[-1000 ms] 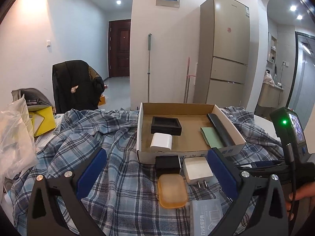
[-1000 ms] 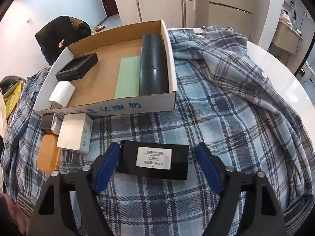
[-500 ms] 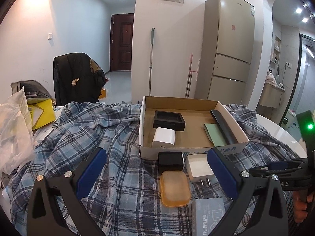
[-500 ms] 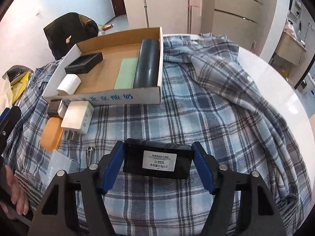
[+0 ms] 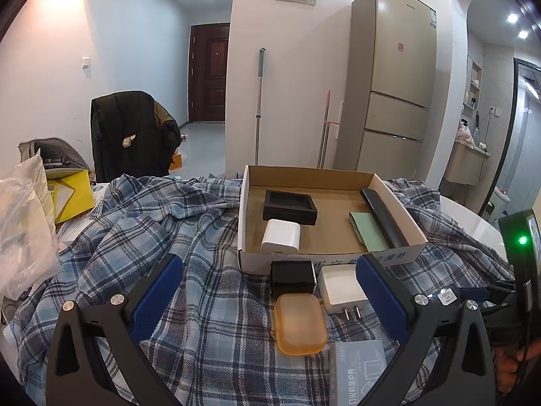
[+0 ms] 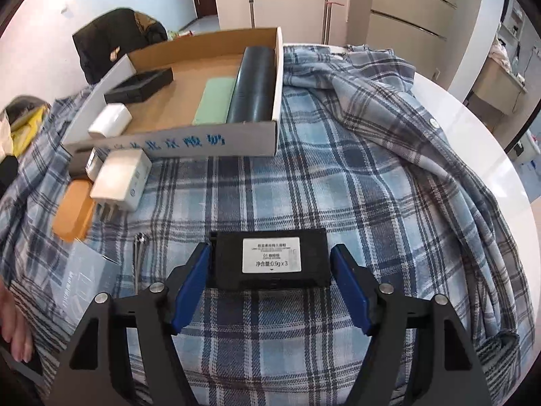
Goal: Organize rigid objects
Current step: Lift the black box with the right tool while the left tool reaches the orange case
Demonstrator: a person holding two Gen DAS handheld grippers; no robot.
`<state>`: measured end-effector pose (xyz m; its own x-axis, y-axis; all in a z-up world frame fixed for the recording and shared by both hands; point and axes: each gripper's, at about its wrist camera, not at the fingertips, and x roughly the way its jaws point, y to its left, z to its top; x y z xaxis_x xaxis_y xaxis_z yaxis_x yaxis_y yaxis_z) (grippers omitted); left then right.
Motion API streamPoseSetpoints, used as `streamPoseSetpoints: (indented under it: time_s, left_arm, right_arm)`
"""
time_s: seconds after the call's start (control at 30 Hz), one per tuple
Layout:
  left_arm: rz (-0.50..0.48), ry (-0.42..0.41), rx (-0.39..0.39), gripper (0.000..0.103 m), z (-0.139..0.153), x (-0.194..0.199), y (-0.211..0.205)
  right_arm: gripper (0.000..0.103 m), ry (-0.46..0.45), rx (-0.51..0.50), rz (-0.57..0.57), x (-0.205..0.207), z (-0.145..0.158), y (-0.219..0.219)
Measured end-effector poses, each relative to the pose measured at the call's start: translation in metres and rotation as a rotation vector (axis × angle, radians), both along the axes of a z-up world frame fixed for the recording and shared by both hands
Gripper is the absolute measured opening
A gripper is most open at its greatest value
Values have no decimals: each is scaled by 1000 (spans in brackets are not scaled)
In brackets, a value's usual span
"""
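My right tool straddles the black labelled box at its short ends; left pad looks to be touching, right pad shows a sliver of gap, so I can't say it's clamped yet; box lies flat on the plaid cloth, nearer me than the cardboard tray, well apart from it; left tool stands wide apart, holding nothing, over the small clutter just in front of the tray: black adapter, white plug charger, amber case.

Handling, my guess: box is a stiff, light carton or plastic shell with a paper label on top; smooth sides could slip; ends are flat and parallel, so the end-to-end hold is right, pads centred on each end face; cloth beneath is soft and wrinkled, so it may drag on the lift.

Tray already holds the black tray insert, white cube, green slab, long black bar; free floor is in the middle.
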<state>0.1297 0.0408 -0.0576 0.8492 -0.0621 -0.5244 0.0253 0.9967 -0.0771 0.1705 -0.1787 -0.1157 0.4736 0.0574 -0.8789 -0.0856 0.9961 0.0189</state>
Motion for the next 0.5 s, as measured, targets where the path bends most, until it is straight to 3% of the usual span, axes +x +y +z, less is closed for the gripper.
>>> streamPoseSetpoints:
  time_s: [0.17, 0.27, 0.37, 0.5]
  left_arm:
    - [-3, 6, -1, 103, 0, 0, 0]
    - [-22, 26, 0, 103, 2, 1, 1]
    - [-30, 94, 43, 103, 5, 6, -2]
    - [-107, 231, 15, 96, 1, 21, -7]
  right_arm:
    - [67, -13, 22, 0, -3, 2, -2]
    - [67, -71, 76, -11, -8, 14, -10]
    - [67, -143, 78, -15, -14, 25, -14]
    - [67, -162, 93, 3, -15, 29, -14]
